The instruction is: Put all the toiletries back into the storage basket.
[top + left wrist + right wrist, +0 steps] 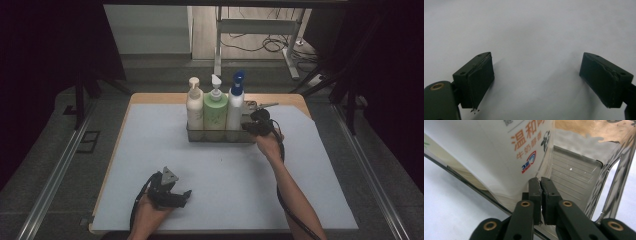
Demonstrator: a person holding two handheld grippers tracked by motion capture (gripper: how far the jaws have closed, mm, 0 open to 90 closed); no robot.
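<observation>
A clear tray [247, 136] stands at the table's far middle and holds three pump bottles: a cream one [194, 107], a green one [215, 110] and a white one with a blue pump [235, 107]. My right gripper [248, 127] is at the tray's right front corner. In the right gripper view it [540, 182] is shut, its tips over the tray's front wall beside the white bottle [499, 152], above the ribbed tray floor [574, 175]. Whether it pinches the wall I cannot tell. My left gripper [186, 195] rests near the front edge, open [536, 80] with nothing between its fingers.
A pale blue mat [165, 150] covers the wooden table [150, 97]. The tray has an upright handle [616, 180] at its right end. Beyond the table are a white frame [260, 30] and cables [270, 45] on the floor.
</observation>
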